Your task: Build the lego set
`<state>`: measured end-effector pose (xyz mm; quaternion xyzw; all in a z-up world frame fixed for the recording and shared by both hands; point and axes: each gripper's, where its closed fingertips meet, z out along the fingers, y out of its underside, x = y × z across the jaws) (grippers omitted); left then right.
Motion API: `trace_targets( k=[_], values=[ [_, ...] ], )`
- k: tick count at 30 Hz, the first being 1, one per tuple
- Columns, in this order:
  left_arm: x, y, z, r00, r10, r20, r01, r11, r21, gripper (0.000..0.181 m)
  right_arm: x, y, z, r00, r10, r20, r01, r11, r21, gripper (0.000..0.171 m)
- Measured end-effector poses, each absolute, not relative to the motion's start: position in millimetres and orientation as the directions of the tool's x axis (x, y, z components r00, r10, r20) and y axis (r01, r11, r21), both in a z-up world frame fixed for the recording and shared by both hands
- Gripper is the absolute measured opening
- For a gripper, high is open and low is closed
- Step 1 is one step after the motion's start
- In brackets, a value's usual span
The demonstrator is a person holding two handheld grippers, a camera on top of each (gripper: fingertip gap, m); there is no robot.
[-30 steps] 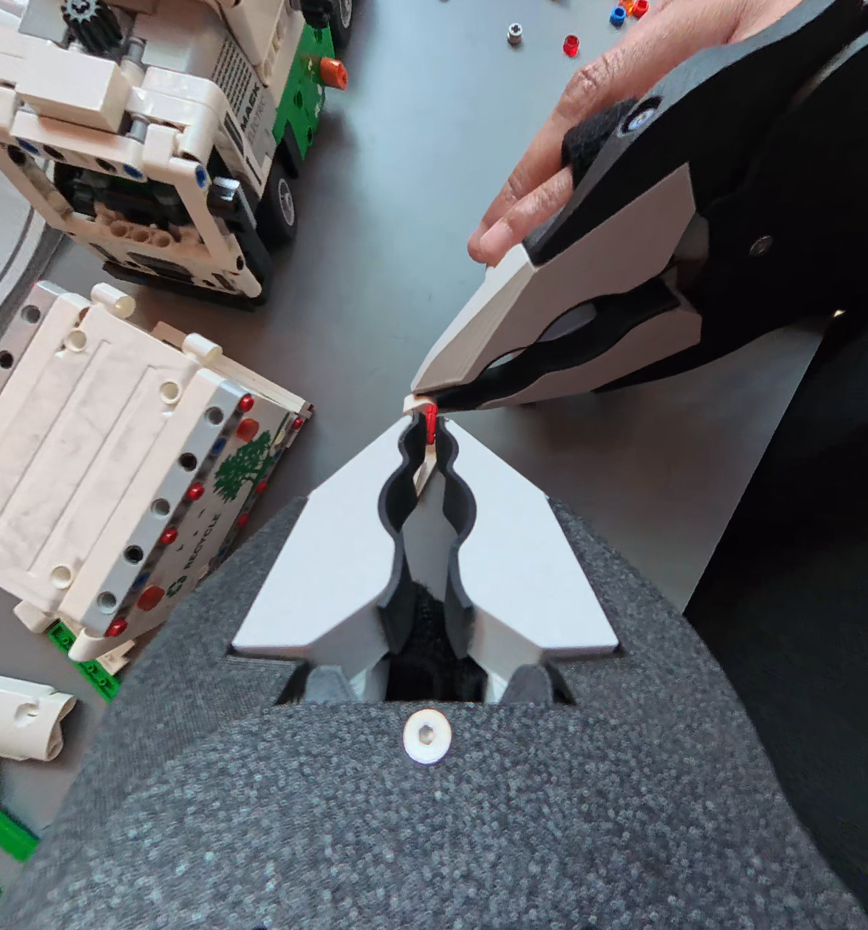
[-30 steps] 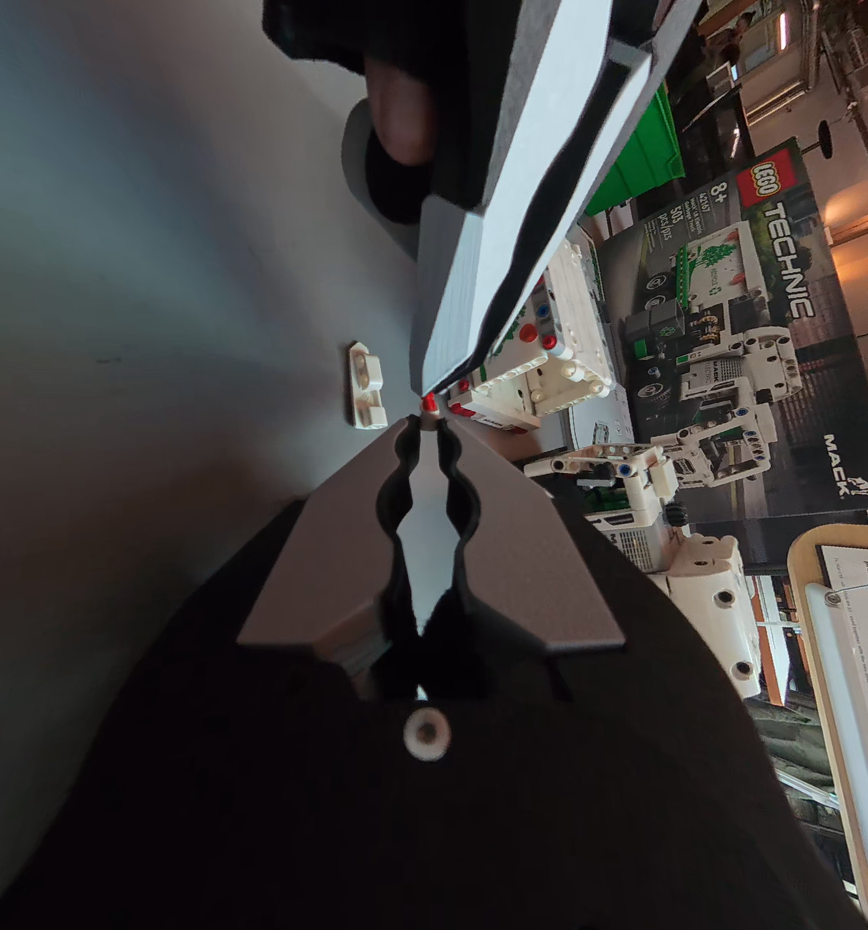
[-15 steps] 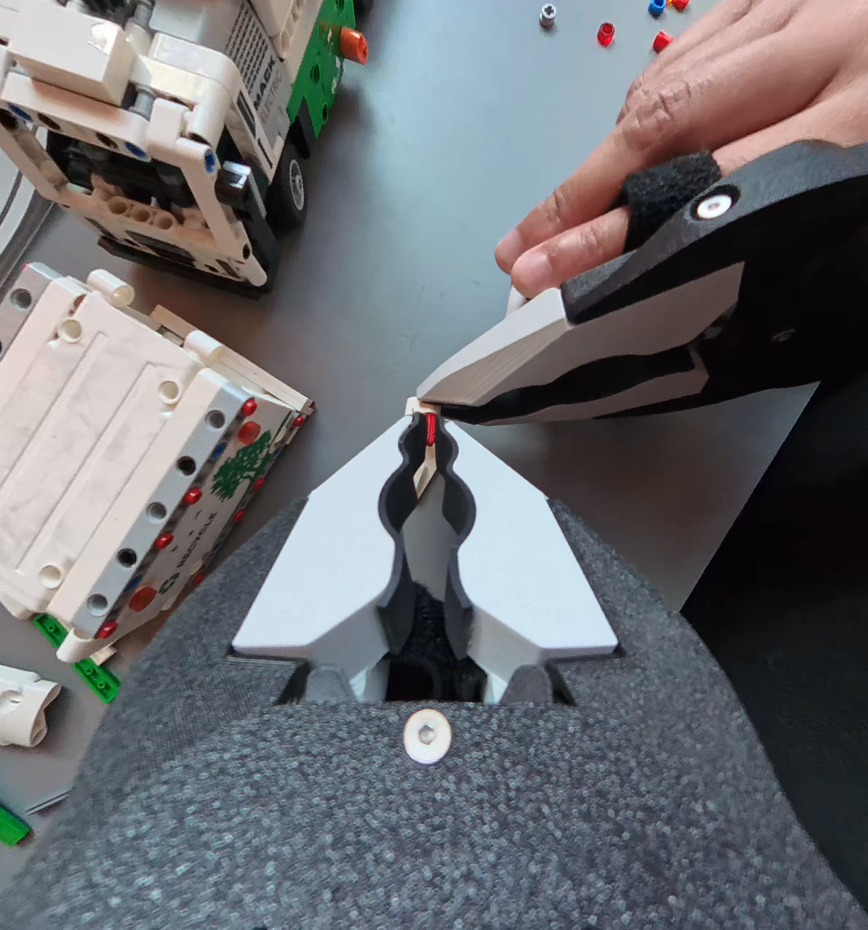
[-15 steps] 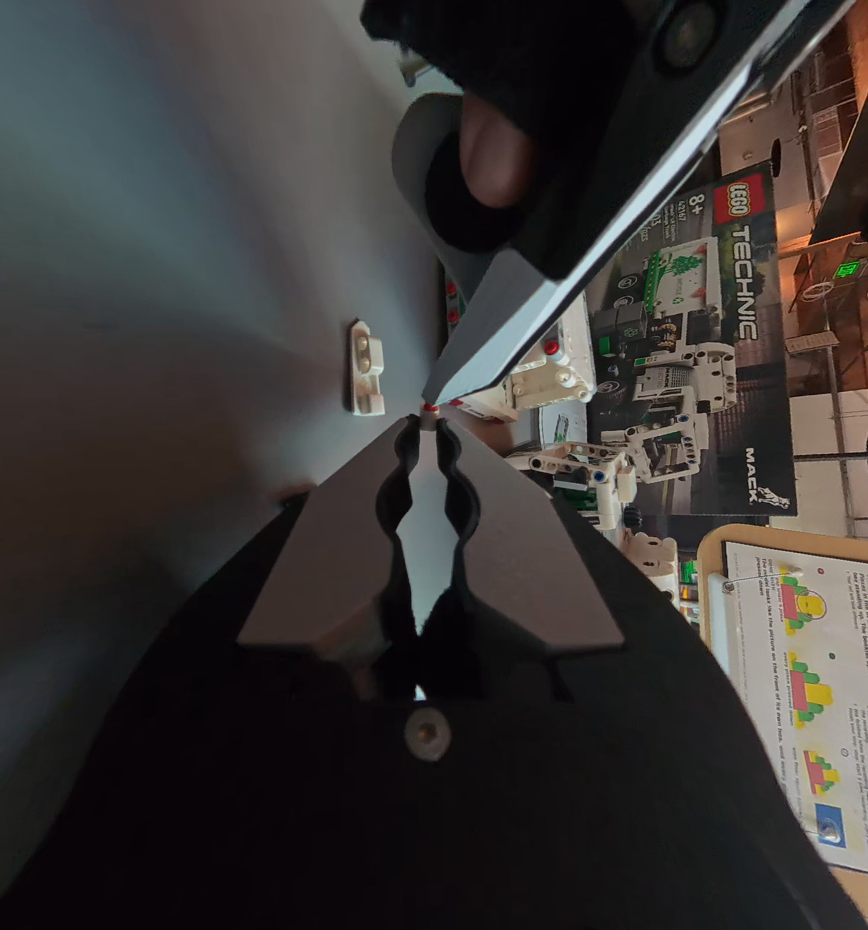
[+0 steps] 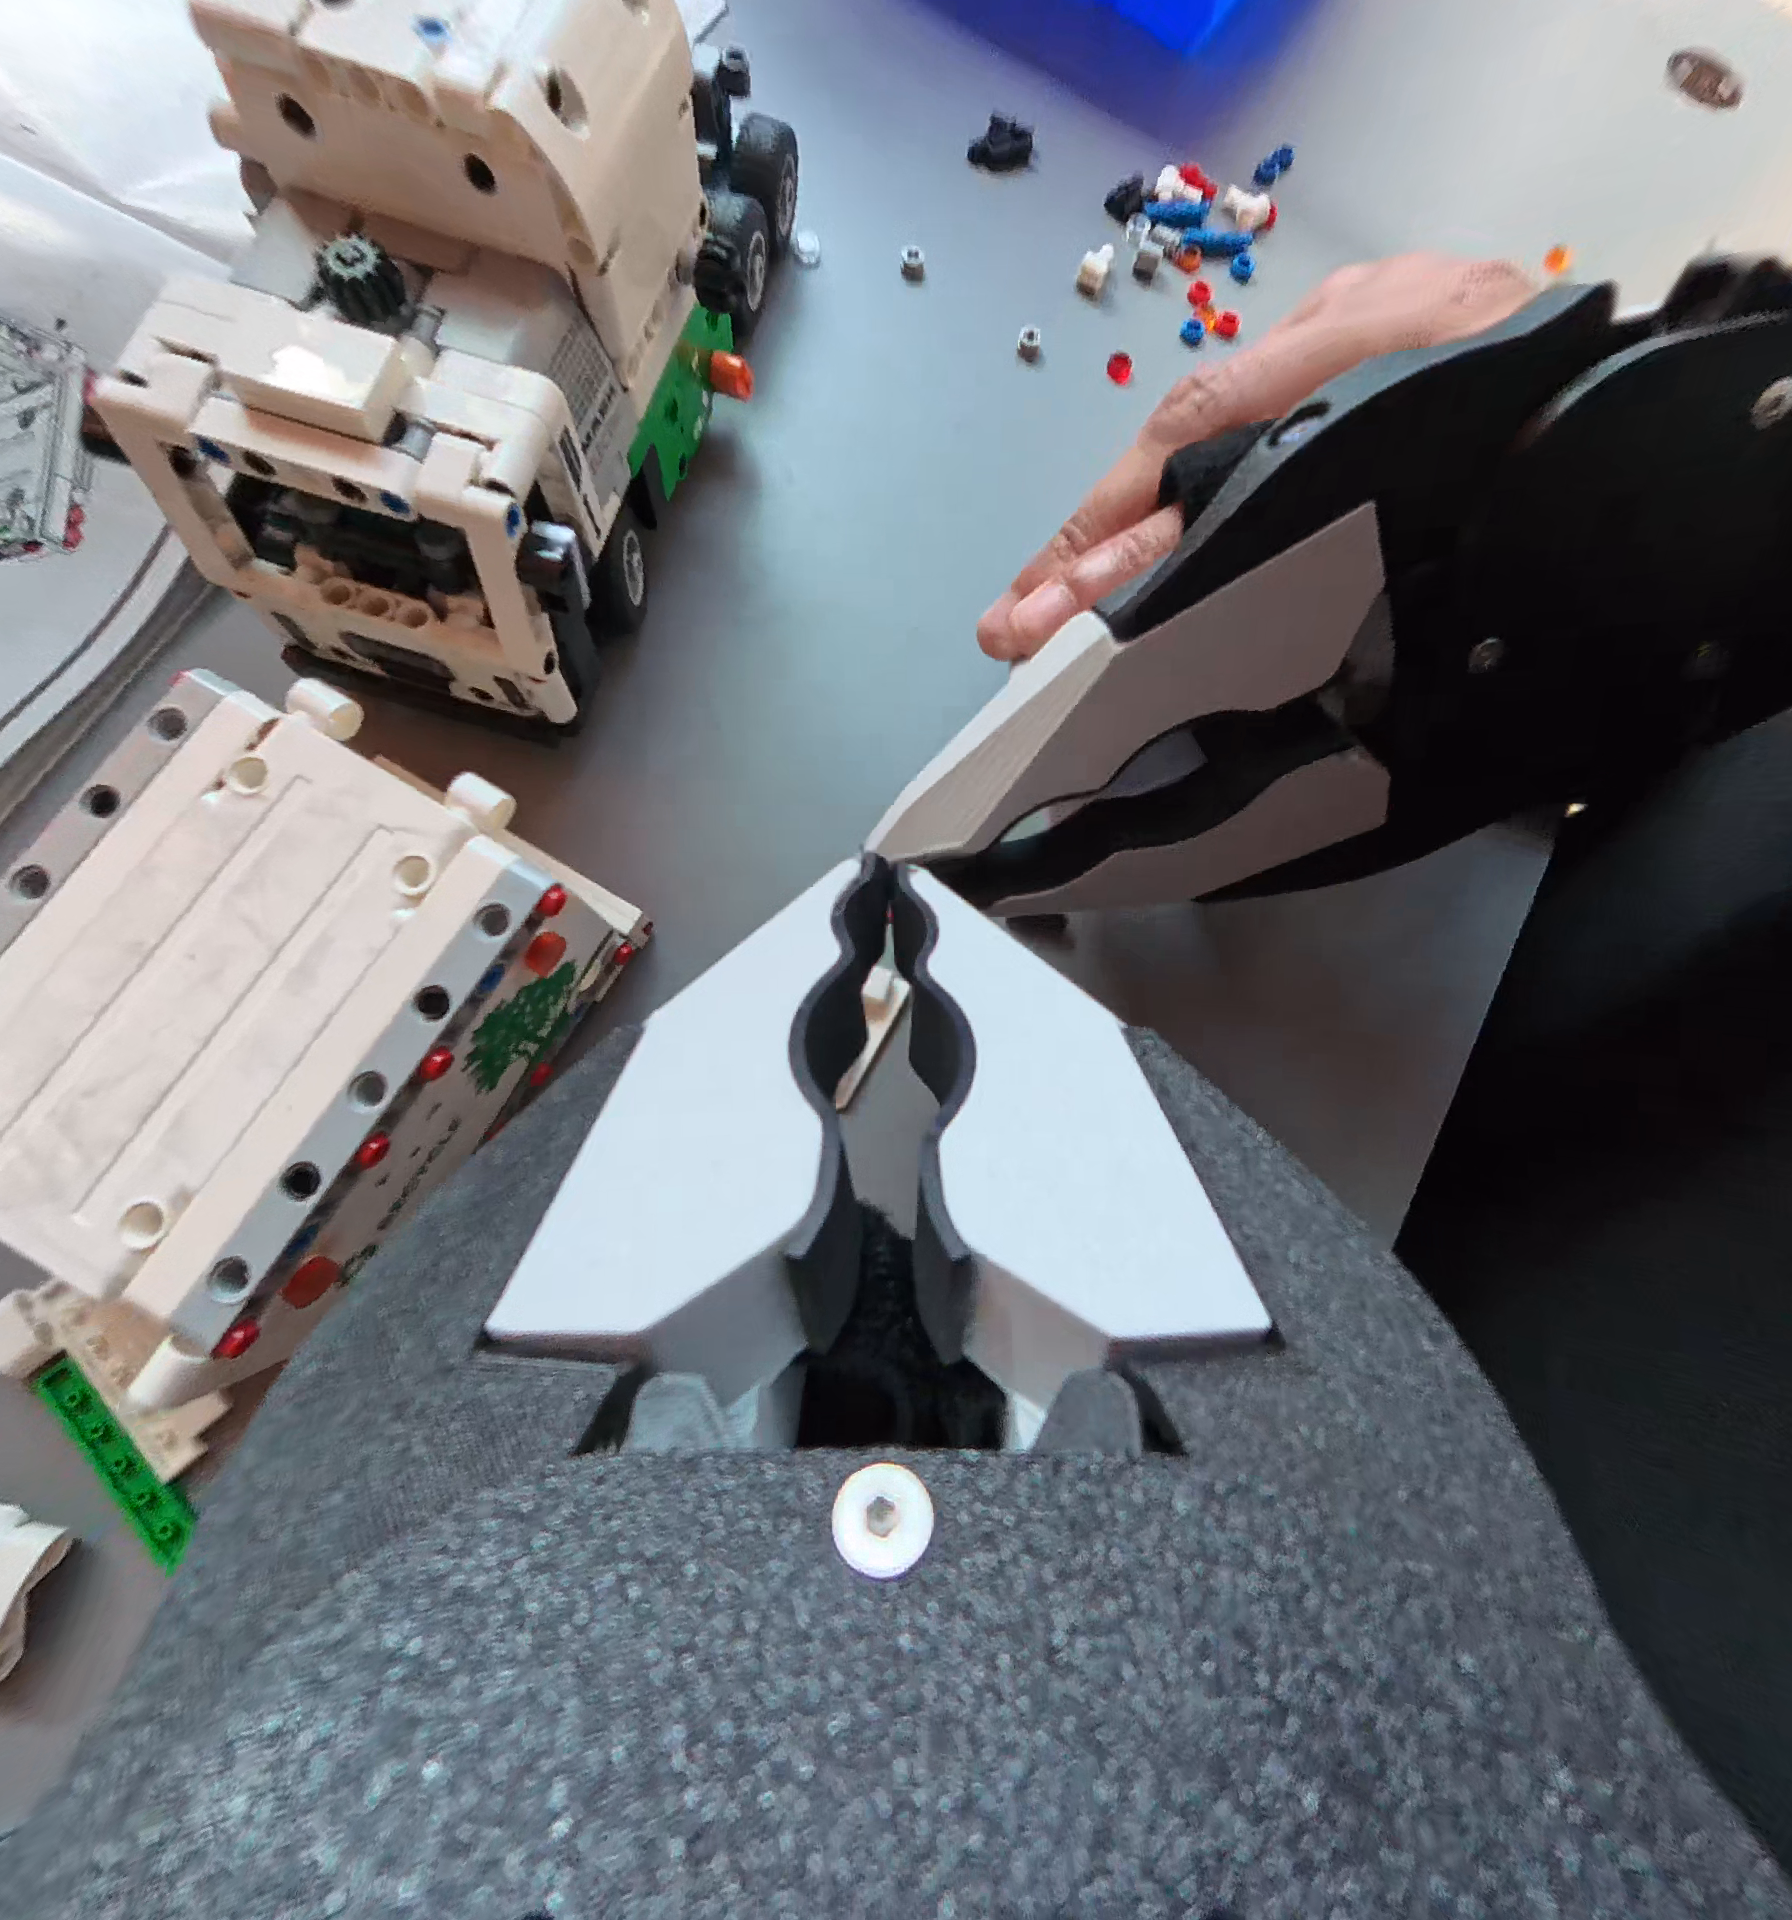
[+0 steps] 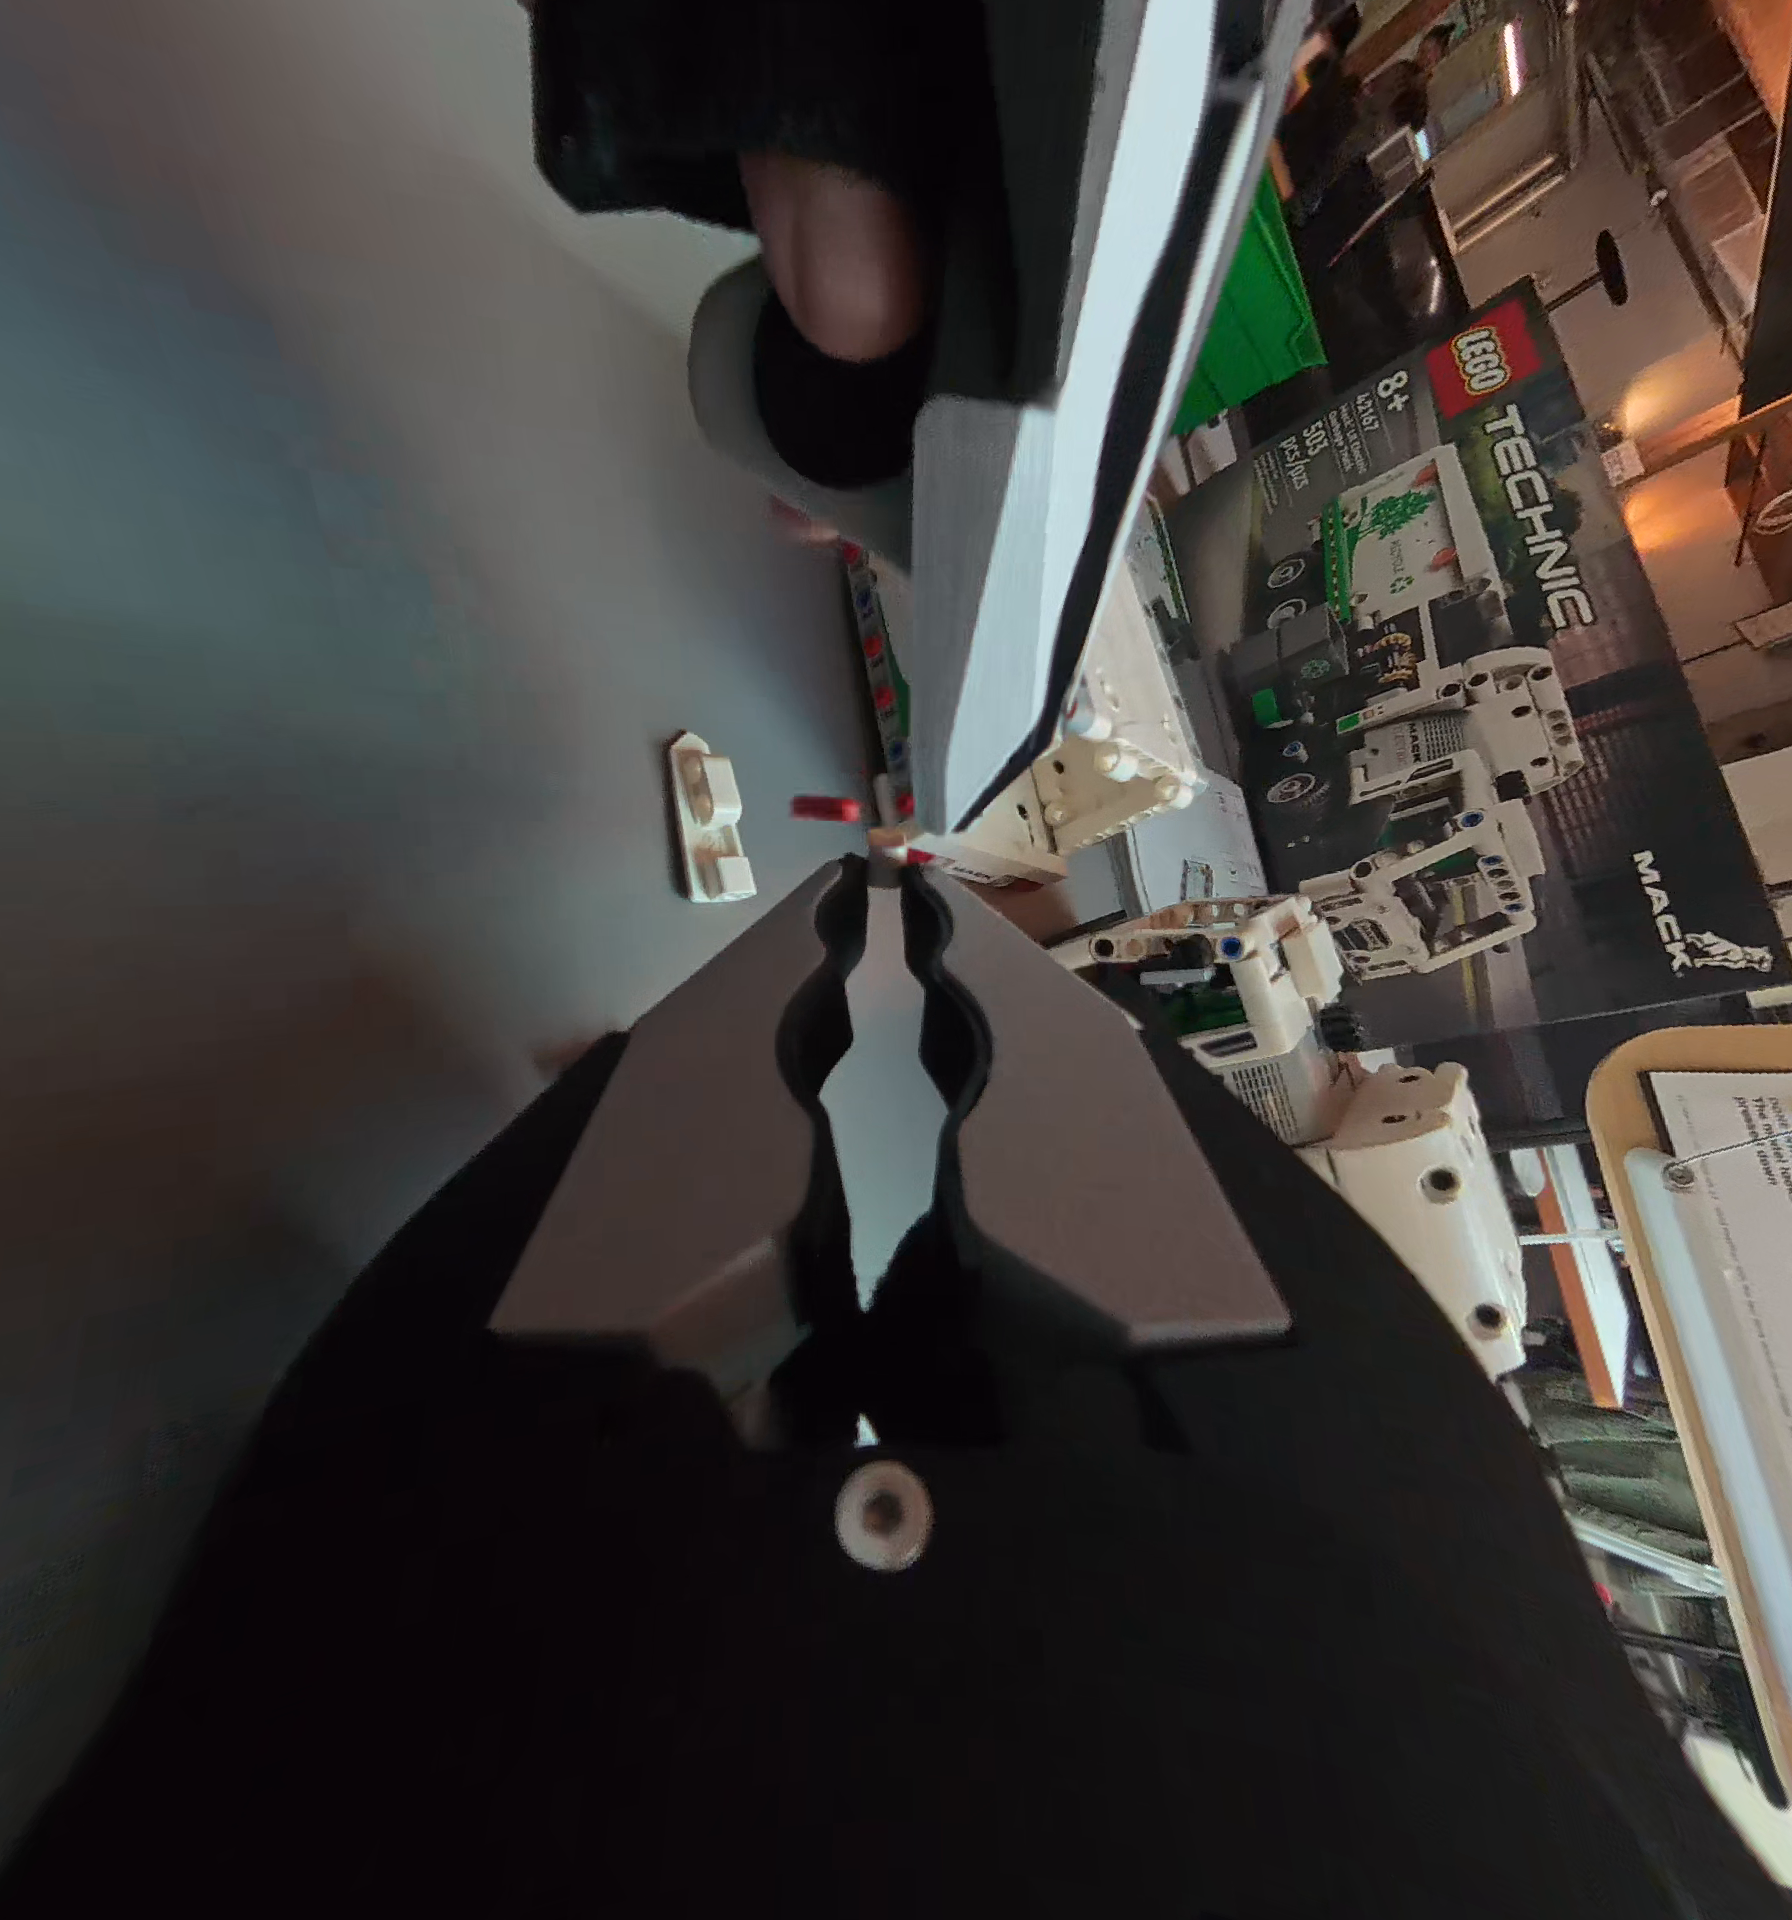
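A small white-and-red lego piece point(image 6: 890, 844) sits pinched at the tips of the right gripper point(image 6: 879, 871), whose jaws are nearly closed on it. The left gripper point(image 5: 884, 875) meets it tip to tip; its jaws are pressed together, though whether they grip anything is hard to make out. A red pin point(image 6: 826, 807) and a white plate point(image 6: 708, 829) lie on the grey worktop point(image 5: 871, 436) just beyond. The white truck point(image 5: 456, 343) and white container body point(image 5: 227, 997) stand toward the worktop's left side, loose small pieces point(image 5: 1188, 244) farther back.
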<state>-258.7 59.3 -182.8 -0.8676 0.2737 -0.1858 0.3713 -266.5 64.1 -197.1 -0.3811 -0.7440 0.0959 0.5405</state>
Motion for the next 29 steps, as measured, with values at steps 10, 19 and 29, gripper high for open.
trace_targets(
  k=[10,19,29],
  values=[
    [-286.7,51.0,-181.0,0.817,-0.556,0.154,-0.247,-0.578,-0.777,0.005,-260.5,74.7,-202.8,-0.104,0.709,0.698,0.499,0.644,-0.58,0.005],
    [-358.3,10.7,-204.7,0.867,-0.499,-0.003,-0.351,-0.605,-0.715,0.025,-256.1,79.7,-195.7,-0.048,0.802,0.596,0.469,0.545,-0.695,0.005],
    [-422.1,9.7,-209.1,0.97,-0.241,0.023,-0.142,-0.644,-0.752,0.025,-259.1,77.6,-199.8,-0.065,0.786,0.615,0.475,0.566,-0.674,0.006]
  ],
)
